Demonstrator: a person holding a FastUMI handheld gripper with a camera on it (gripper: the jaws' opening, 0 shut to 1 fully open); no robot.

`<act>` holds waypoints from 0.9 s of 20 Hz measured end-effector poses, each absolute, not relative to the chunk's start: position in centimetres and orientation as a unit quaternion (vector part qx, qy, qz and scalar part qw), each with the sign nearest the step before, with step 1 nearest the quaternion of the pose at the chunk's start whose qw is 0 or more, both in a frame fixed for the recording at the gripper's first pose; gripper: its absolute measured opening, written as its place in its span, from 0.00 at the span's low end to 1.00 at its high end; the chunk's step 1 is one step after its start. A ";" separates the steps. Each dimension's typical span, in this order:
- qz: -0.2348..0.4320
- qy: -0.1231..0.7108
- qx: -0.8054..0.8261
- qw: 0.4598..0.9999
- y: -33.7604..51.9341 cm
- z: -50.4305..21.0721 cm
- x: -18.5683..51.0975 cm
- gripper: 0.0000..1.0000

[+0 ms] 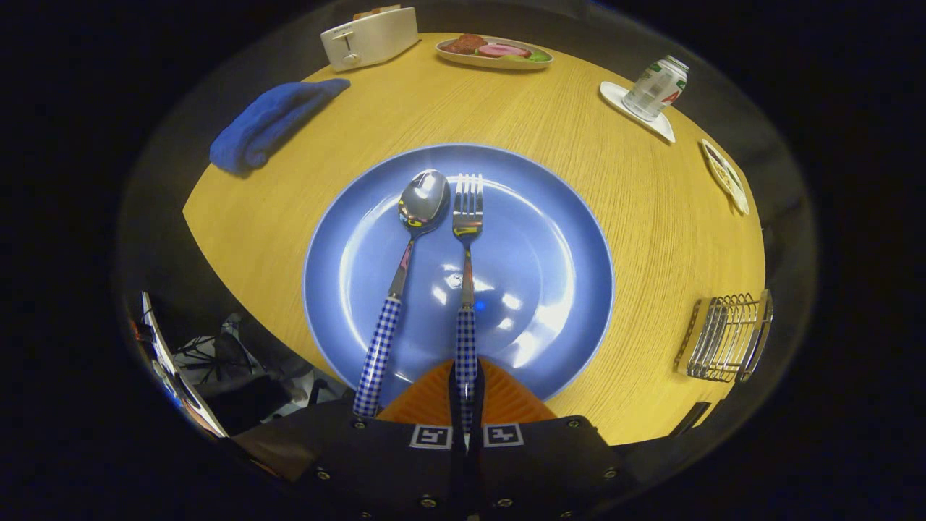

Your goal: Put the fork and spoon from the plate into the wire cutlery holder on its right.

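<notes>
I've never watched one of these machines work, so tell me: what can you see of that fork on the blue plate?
The fork is shiny metal with a blue-and-white checked handle. It lies flat on the blue plate, tines pointing away, just right of a matching spoon and apart from it. Its handle end runs into the narrow gap between the gripper fingers, which look closed on it. The wire holder waits empty to the right.

No text reads clearly; the can's [655,88] label is too blurred.
</notes>
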State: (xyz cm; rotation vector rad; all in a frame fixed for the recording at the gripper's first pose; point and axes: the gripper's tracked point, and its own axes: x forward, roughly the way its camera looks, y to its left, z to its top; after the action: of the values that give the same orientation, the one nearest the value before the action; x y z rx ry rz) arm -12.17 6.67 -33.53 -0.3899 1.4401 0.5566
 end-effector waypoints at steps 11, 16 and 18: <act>0.243 0.651 -0.254 0.673 -2.3 -24.6 -11.1 0.01; 0.194 0.668 -0.255 0.672 -9.2 -20.9 -11.0 0.01; 0.173 0.679 -0.256 0.666 -12.1 -19.9 -11.2 0.01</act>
State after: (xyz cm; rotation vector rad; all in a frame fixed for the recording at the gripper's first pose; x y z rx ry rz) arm -11.21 -12.12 -19.95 -0.5774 1.5318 0.3913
